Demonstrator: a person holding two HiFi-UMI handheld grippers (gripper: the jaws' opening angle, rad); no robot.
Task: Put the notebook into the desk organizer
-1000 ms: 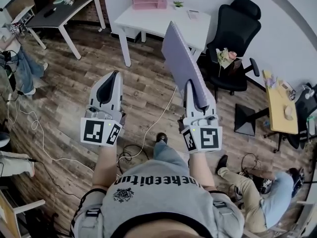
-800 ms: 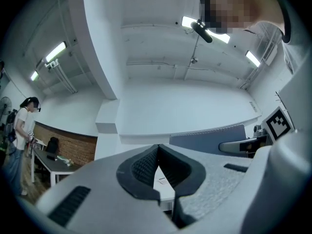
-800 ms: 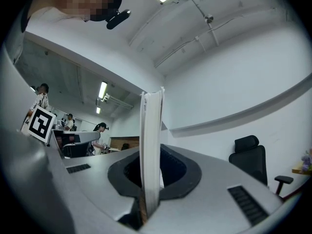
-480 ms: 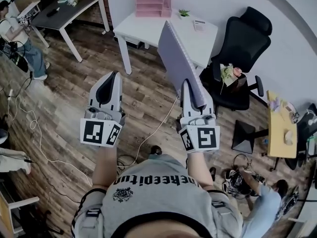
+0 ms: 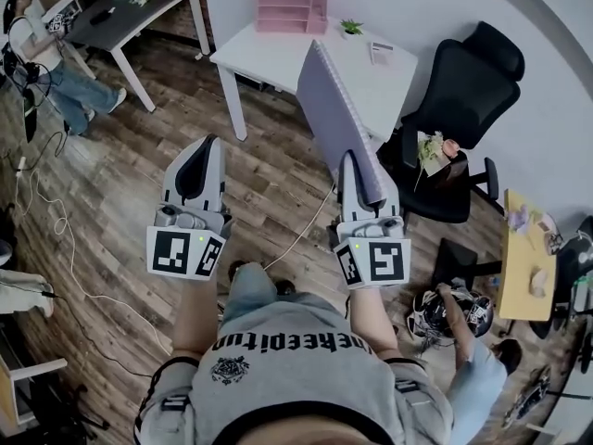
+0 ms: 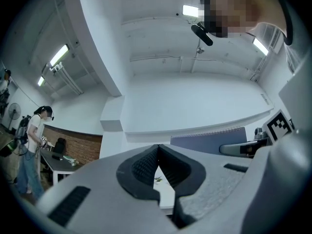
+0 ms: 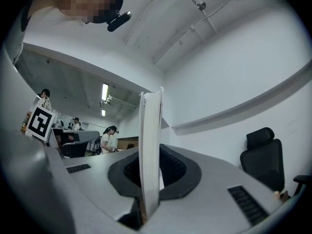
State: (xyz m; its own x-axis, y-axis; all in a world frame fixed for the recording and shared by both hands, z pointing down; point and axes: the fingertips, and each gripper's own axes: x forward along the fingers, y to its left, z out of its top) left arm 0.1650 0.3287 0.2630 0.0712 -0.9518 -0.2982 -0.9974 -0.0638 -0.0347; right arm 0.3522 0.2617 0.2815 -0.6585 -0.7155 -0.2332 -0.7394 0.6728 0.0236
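A purple-grey spiral notebook [image 5: 335, 109] stands on edge in my right gripper [image 5: 357, 170], which is shut on its lower end; it slants up and away toward the white table [image 5: 269, 58]. In the right gripper view the notebook's thin edge [image 7: 149, 140] rises between the dark pads [image 7: 173, 169]. The pink desk organizer [image 5: 294, 0] stands at the table's back, against the wall, well ahead of both grippers. My left gripper [image 5: 206, 151] is held level to the left, shut, with nothing in it; its jaw tips [image 6: 157, 150] meet.
A black office chair [image 5: 468, 82] stands right of the white table, which also carries a small plant [image 5: 351, 28]. A grey desk [image 5: 139, 7] and a standing person [image 5: 42, 54] are at far left. Cables [image 5: 56, 239] lie across the wooden floor. Another person [image 5: 468, 360] crouches at lower right.
The table and organizer have shifted slightly in the head view as I move. The notebook stays gripped in the right gripper. People in the room have changed places.
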